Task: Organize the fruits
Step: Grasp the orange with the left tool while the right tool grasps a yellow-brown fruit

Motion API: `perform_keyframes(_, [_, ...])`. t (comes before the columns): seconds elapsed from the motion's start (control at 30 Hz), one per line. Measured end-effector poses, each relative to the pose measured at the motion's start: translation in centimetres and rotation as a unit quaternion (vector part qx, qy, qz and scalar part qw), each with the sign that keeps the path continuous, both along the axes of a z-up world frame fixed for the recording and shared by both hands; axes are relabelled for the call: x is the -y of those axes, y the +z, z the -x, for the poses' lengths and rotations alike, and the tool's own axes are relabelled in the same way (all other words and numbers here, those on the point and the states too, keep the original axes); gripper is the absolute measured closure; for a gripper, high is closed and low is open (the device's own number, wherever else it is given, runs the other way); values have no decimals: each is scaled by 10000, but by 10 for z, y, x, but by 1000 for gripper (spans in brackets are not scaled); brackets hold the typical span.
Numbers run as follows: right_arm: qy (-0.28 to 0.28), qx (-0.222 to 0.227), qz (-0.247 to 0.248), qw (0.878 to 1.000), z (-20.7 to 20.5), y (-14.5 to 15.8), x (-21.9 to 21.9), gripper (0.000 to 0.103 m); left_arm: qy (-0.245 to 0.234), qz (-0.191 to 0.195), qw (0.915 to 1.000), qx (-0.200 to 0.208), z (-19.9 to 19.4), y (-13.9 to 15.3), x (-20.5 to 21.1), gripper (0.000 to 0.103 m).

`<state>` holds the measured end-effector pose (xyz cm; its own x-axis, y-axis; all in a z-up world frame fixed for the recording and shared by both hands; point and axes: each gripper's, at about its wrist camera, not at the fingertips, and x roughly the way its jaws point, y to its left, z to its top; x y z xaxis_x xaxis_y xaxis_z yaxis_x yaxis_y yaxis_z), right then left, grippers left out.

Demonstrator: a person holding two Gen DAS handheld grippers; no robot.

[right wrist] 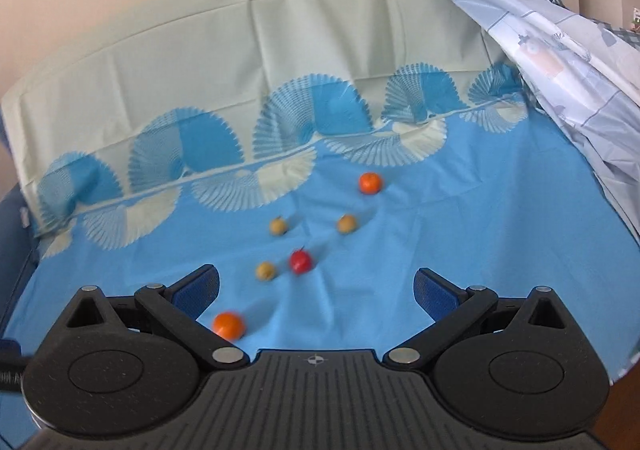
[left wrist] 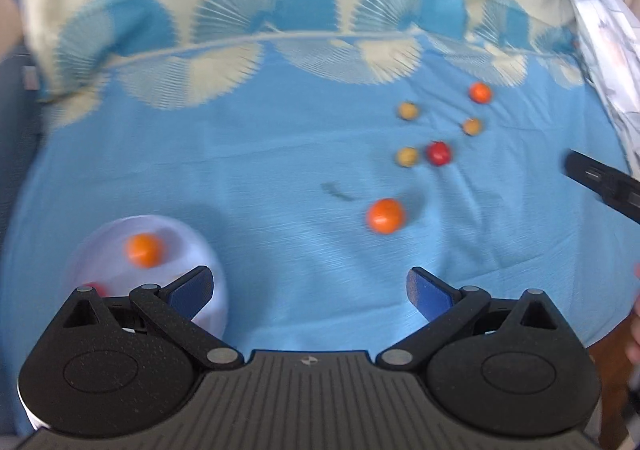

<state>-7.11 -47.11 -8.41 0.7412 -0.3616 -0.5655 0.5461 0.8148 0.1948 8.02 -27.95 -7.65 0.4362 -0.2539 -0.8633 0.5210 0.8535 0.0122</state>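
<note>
Small fruits lie loose on a blue cloth. In the left wrist view a near orange fruit [left wrist: 385, 215], a red fruit [left wrist: 439, 153], three yellow-brown fruits [left wrist: 407, 157] and a far orange fruit [left wrist: 479, 92] are spread to the right. A white bowl [left wrist: 192, 246] at lower left holds an orange fruit [left wrist: 145, 249] and something red. My left gripper [left wrist: 310, 290] is open and empty, its left finger over the bowl. My right gripper [right wrist: 316, 290] is open and empty, above the cloth, with an orange fruit [right wrist: 228, 325] by its left finger and the red fruit [right wrist: 300, 261] ahead.
The blue cloth [right wrist: 460, 230] has a pale fan-patterned border and rises up a backrest behind. A light patterned sheet [right wrist: 560, 50] hangs at the right. The other gripper's black body [left wrist: 604, 182] shows at the right edge of the left wrist view.
</note>
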Motion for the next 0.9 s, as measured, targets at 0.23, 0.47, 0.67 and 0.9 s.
perform_keyframes(0.23, [352, -473, 311, 9978, -100, -75, 75, 1, -234, -319, 9986, -338, -50, -73, 80, 0])
perform_keyframes(0.47, [802, -524, 168, 9953, -181, -128, 107, 1, -371, -690, 9954, -548, -78, -133, 107, 0])
perform_keyframes(0.67, [904, -572, 688, 9919, -189, -160, 105, 1, -357, -474, 9973, -433, -77, -135, 97, 0])
perform_keyframes(0.9, [891, -541, 717, 9920, -178, -145, 98, 73, -329, -37, 9982, -501, -66, -104, 87, 63])
